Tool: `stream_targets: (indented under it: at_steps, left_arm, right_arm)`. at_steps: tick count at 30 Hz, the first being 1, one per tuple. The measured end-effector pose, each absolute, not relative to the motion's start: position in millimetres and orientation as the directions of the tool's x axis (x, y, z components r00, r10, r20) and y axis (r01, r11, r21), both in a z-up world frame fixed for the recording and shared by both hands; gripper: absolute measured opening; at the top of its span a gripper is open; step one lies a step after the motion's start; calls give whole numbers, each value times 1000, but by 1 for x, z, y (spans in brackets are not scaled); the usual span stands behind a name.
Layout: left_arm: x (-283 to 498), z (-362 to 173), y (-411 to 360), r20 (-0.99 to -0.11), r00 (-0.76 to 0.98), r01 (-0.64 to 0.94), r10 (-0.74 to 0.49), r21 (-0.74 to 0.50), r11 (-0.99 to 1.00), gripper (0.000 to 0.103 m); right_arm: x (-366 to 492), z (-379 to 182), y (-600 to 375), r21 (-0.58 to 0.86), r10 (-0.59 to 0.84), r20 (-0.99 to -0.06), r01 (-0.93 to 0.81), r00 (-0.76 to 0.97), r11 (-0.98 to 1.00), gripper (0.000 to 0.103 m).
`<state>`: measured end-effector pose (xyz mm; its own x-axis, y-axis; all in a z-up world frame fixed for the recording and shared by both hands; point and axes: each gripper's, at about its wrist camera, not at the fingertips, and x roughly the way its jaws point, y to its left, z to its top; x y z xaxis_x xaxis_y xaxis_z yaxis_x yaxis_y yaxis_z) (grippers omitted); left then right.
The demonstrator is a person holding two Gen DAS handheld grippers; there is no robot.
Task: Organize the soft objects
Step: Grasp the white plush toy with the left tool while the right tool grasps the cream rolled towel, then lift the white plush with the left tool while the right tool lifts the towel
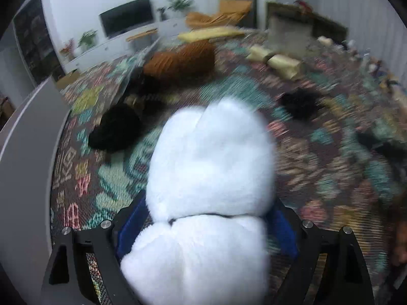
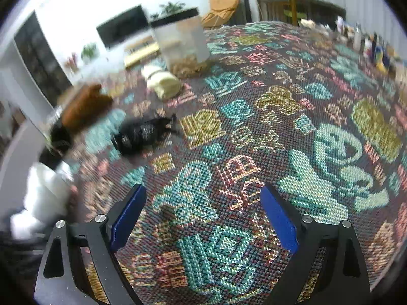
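My left gripper (image 1: 206,228) is shut on a white fluffy soft toy (image 1: 211,167) that fills the middle of the left wrist view, above a patterned woven cloth (image 1: 318,157). The same white toy shows blurred at the far left of the right wrist view (image 2: 43,195). My right gripper (image 2: 203,213) is open and empty, low over the cloth (image 2: 254,127). A black fuzzy item (image 2: 142,132) lies ahead and left of it. Other soft things lie farther off: a brown one (image 1: 180,58), a black one (image 1: 114,129), cream rolls (image 1: 277,61).
A clear plastic bin with a dark rim (image 2: 182,38) stands at the far side, with a cream roll (image 2: 164,81) in front of it. Small bottles and items (image 2: 376,48) line the far right edge. A grey rounded edge (image 1: 28,152) is at the left.
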<state>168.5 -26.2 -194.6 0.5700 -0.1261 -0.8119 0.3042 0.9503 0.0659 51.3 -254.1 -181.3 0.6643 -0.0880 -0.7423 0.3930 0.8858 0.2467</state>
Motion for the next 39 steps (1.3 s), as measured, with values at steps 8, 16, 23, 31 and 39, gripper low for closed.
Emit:
stream_targets:
  at_steps: [8, 16, 23, 31, 39]
  left_arm:
    - [173, -200, -14, -811, 561, 265, -166, -14, 964, 103]
    - [171, -201, -17, -811, 562, 263, -161, -9, 965, 103]
    - [171, -201, -17, -811, 562, 263, -161, -9, 965, 103]
    - [170, -200, -17, -811, 563, 263, -158, -5, 965, 103]
    - [170, -200, -17, -812, 563, 262, -154, -2, 965, 103]
  right_arm:
    - [95, -141, -244, 89, -98, -674, 212, 733, 973, 92]
    - [247, -157, -234, -85, -76, -848, 9, 525, 996, 89]
    - [296, -181, -244, -28, -57, -906, 75, 420, 997, 34]
    - [201, -127, -261, 136, 111, -858, 14, 501, 991, 27]
    - [171, -111, -348, 20, -78, -859, 185, 505, 983, 27]
